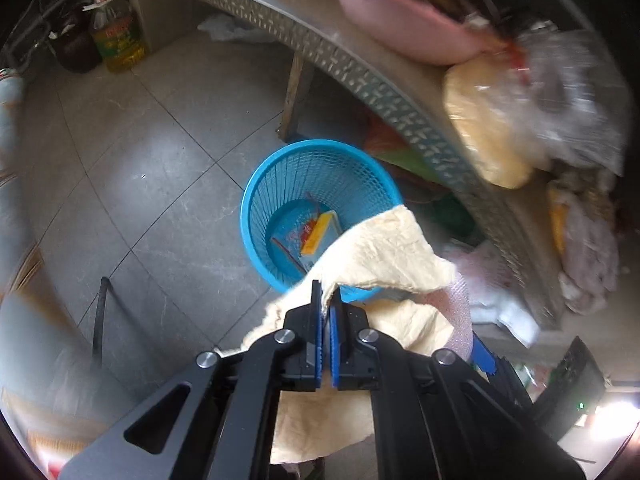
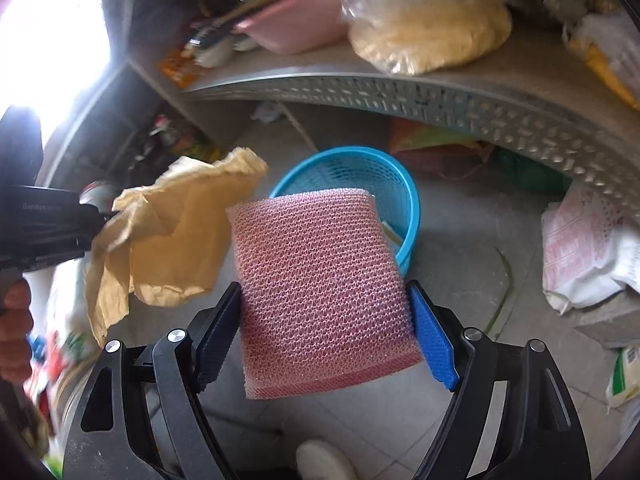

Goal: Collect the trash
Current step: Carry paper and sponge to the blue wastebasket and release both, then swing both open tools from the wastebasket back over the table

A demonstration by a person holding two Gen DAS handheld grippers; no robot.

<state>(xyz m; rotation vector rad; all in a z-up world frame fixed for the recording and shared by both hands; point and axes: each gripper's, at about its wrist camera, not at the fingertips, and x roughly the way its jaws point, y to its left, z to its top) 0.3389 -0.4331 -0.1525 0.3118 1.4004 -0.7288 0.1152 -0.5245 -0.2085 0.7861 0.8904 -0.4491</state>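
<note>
Pinched tight in the left tool (image 1: 326, 300) is a crumpled sheet of tan paper (image 1: 376, 248), clamped by one edge so that the rest billows loosely above and beside the near rim of the blue mesh basket (image 1: 280, 176) on the tiled floor (image 1: 132, 152). Across from it, the right tool (image 2: 324, 308) grips a pink mesh-textured sponge pad (image 2: 320, 280) by its two side edges, jaws spread wide to span it; the pad's long axis runs away from the tool toward the basket, its far end overlapping the near rim in this view. Both pieces appear to be mid-carry to the basket, which sits just in front of the metal table (image 1: 360, 72) and already holds a yellow box (image 1: 320, 232) and scraps. Next, each tool probably needs to come squarely over the basket opening before letting go; the paper's loose, wide spread could catch the rim or drift outside.
</note>
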